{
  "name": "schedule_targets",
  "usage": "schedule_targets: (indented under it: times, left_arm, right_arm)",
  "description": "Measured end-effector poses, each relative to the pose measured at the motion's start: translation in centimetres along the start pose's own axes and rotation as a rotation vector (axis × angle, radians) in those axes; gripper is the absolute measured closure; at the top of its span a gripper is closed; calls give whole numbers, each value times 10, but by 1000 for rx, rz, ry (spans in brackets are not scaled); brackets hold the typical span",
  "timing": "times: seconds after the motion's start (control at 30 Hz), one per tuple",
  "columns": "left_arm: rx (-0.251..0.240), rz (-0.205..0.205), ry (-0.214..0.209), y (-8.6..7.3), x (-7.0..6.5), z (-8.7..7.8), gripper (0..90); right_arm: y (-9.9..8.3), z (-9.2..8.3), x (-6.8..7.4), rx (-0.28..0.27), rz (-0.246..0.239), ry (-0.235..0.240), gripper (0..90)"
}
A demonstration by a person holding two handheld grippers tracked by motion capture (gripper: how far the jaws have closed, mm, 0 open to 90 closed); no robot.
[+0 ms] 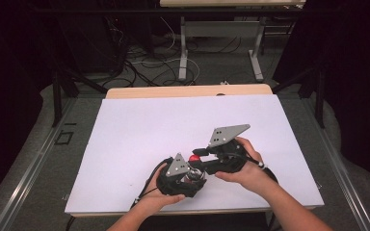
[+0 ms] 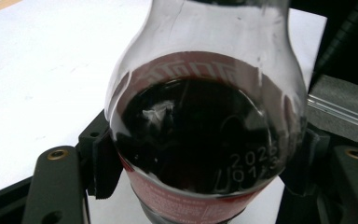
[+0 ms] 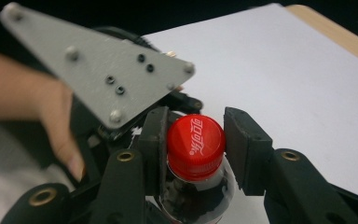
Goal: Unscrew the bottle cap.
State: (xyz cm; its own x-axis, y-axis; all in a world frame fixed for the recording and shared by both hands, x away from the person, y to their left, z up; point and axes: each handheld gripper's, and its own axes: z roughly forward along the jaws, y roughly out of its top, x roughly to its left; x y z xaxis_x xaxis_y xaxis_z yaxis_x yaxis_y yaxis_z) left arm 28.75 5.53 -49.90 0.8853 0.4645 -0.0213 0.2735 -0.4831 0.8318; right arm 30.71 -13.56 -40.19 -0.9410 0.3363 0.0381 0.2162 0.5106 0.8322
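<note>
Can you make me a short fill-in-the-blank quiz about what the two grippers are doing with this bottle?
1. The left gripper is shut on the body of the ____.
2. The right gripper has its fingers on either side of the ____ cap.
3. The liquid in the bottle is ____ in colour.
4. The table has a ____ top.

Missing words: bottle; red; dark; white

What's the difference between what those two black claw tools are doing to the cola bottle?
The left gripper clamps the bottle around its wide body of dark drink, while the right gripper pinches the small red cap on top. In the high view, the left gripper sits nearer the person, and the right gripper reaches in from the side. Both are shut on the same bottle, and each is held by one hand over the white table.
</note>
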Motion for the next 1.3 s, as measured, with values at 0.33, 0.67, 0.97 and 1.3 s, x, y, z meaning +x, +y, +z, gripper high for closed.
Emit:
schedule_targets:
  times: [0.33, 0.67, 0.97, 1.3]
  left_arm:
    - [1, 58, -112, 0, -8, 1, 293]
    - [5, 34, -71, 0, -3, 1, 293]
    - [-4, -20, -1, 0, 2, -1, 293]
    - [-6, -82, 74, 0, 0, 2, 293]
  right_arm:
    - [2, -6, -23, 41, -221, 297, 610]
    - [4, -6, -18, 42, -172, 247, 504]
    - [9, -14, 7, -39, -23, -4, 461]
    - [4, 0, 26, -78, 157, -261, 502]
